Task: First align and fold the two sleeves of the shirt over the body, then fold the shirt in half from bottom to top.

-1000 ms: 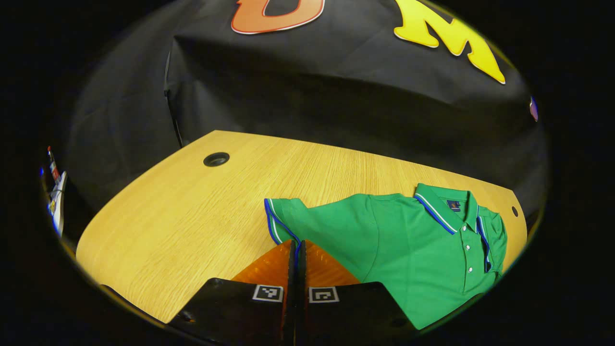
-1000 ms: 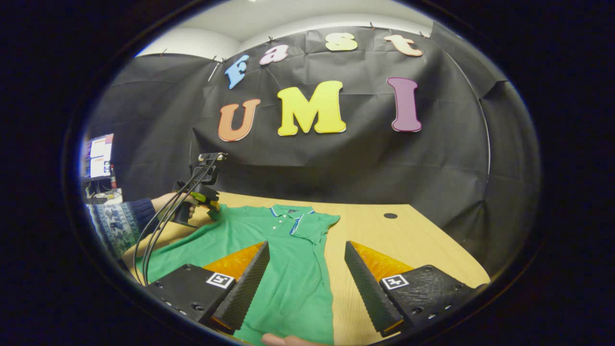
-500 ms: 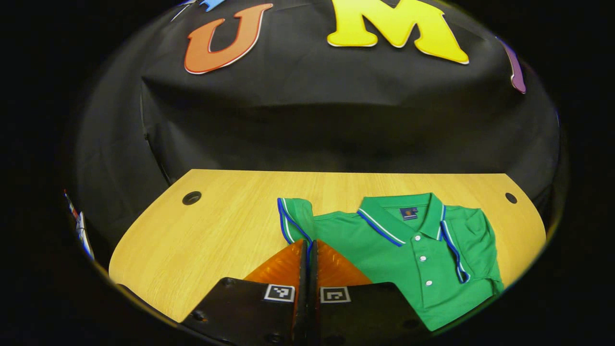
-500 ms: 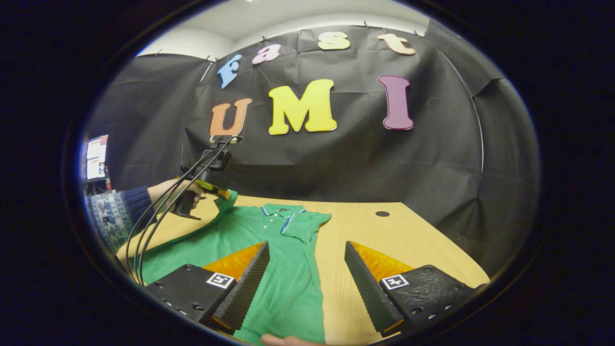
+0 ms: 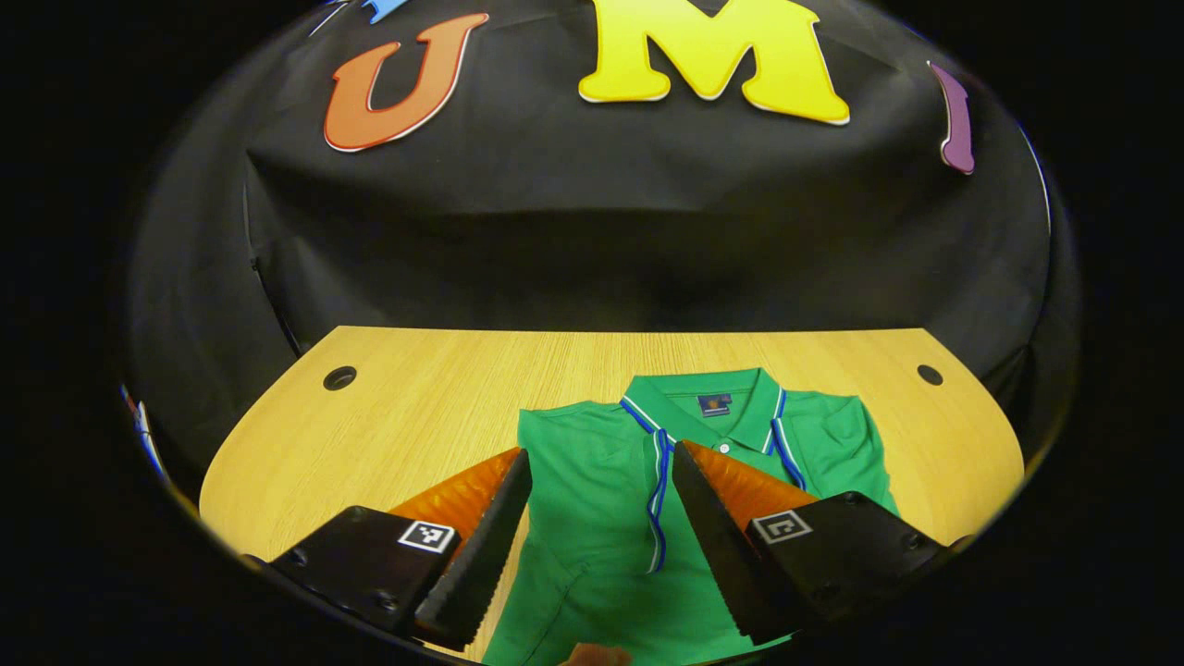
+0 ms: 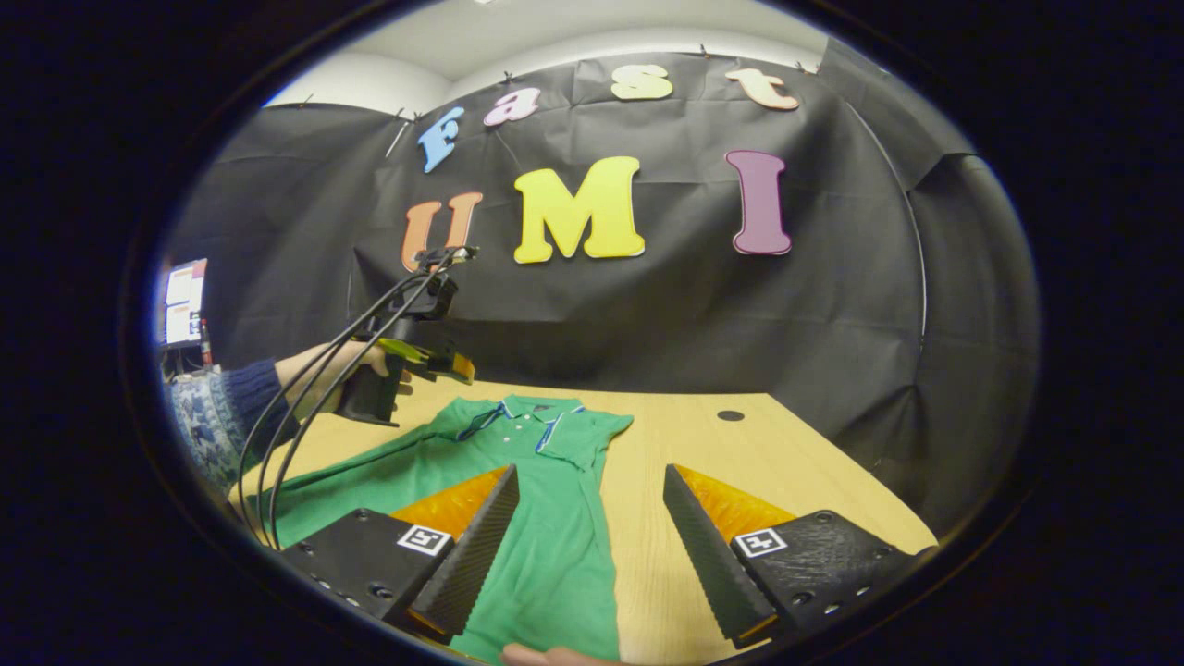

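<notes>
A green polo shirt (image 5: 592, 481) lies face up on the wooden table (image 5: 416, 407), collar (image 5: 712, 402) at the far side. Its left sleeve lies folded over the chest, the striped cuff (image 5: 657, 499) running down the middle. The right sleeve (image 5: 846, 435) is folded inward too. My left gripper (image 5: 601, 453) hovers open over the chest, nothing between its fingers. In the right gripper view the shirt (image 6: 555, 536) stretches away from me, and my right gripper (image 6: 589, 472) stands open above its lower right part. The left gripper (image 6: 450, 363) hangs above the collar there, held by a hand (image 6: 333, 370).
The table has a cable hole at the far left (image 5: 339, 377) and another at the far right (image 5: 929, 375). Cables (image 6: 305, 425) trail from the left gripper over the table's left side. A patterned sleeve (image 6: 217, 421) and a monitor (image 6: 185, 305) are at the left edge.
My left gripper carried the left sleeve rightward over the shirt's body, then opened and let it go. The sleeve now lies flat on the chest. The right gripper has barely moved.
</notes>
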A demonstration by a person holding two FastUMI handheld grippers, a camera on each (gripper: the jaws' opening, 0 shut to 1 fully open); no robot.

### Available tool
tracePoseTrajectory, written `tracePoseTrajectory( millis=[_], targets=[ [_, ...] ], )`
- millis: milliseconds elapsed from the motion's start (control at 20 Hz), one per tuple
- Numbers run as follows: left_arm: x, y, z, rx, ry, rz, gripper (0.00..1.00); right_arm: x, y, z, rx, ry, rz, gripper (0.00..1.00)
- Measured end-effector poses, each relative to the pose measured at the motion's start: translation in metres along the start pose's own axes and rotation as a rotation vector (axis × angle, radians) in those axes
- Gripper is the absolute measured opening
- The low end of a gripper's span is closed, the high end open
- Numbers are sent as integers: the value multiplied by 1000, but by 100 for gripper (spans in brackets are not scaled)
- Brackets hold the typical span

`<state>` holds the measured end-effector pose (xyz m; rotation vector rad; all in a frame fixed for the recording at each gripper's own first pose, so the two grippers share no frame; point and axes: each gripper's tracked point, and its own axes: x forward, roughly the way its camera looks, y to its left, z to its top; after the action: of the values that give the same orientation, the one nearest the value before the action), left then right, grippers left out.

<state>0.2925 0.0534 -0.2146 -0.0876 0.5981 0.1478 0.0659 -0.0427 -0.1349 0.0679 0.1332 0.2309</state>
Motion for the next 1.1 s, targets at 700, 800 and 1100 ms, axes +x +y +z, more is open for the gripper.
tracePoseTrajectory(
  millis=[700,800,1100],
  targets=[
    [-197,48,-35,16,-225,-1,100,-53,39,37,-19,-25,22,95],
    [-219,51,-57,35,-255,-11,100,-60,52,37,-40,-26,51,95],
    [-267,71,-144,46,-238,14,100,-64,53,7,-15,6,28,95]
  ],
)
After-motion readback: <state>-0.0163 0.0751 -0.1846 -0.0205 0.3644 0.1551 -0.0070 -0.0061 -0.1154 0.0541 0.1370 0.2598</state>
